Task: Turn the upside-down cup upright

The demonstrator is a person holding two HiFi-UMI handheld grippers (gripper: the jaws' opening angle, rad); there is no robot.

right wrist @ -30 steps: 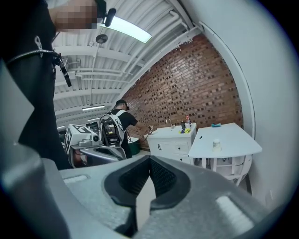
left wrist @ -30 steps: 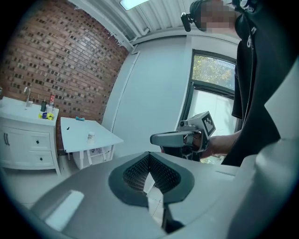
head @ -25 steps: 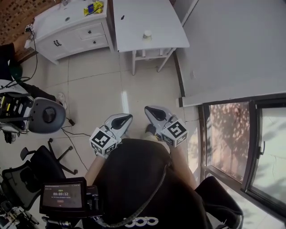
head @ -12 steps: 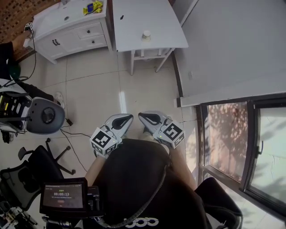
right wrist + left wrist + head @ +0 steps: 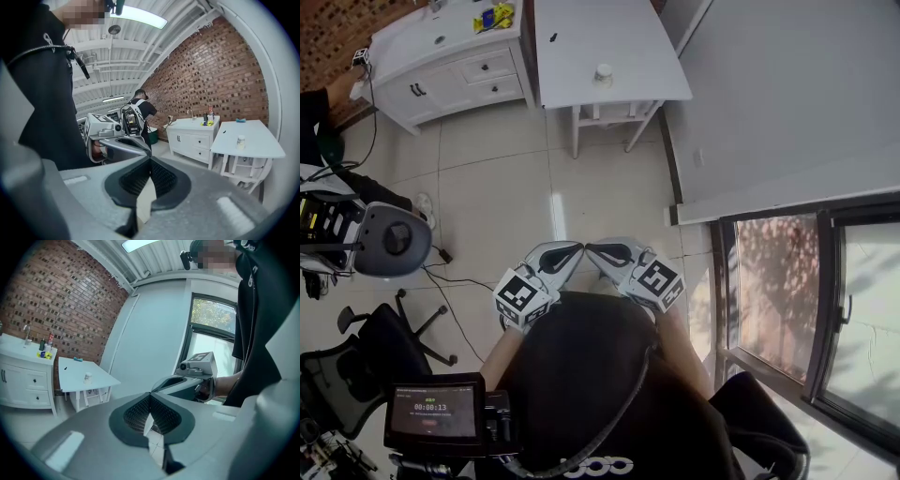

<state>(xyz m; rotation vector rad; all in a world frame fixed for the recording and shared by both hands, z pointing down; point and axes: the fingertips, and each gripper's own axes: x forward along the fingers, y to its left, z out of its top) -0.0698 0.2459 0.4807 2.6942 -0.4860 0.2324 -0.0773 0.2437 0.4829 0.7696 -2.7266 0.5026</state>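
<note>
A small white cup [image 5: 603, 73] stands near the front edge of a white table [image 5: 581, 33], far from both grippers. It also shows in the left gripper view as the cup [image 5: 87, 377] and in the right gripper view as the cup [image 5: 241, 141], too small to tell which end is up. My left gripper [image 5: 577, 248] and right gripper [image 5: 590, 249] are held close in front of the person's body, above the floor, their tips almost meeting. Both are shut with nothing in them. In its own view the left gripper [image 5: 150, 395] has its jaws closed, as does the right gripper [image 5: 150, 159].
A white drawer cabinet [image 5: 450, 66] with yellow items [image 5: 495, 16] stands left of the table. Office chairs [image 5: 389, 242], cables and equipment crowd the left side of the tiled floor [image 5: 506, 197]. A window [image 5: 806, 300] and a grey wall run along the right. A person [image 5: 139, 112] stands at the back.
The right gripper has swung left toward the left gripper until their tips nearly meet. The left gripper has stayed about where it was.
</note>
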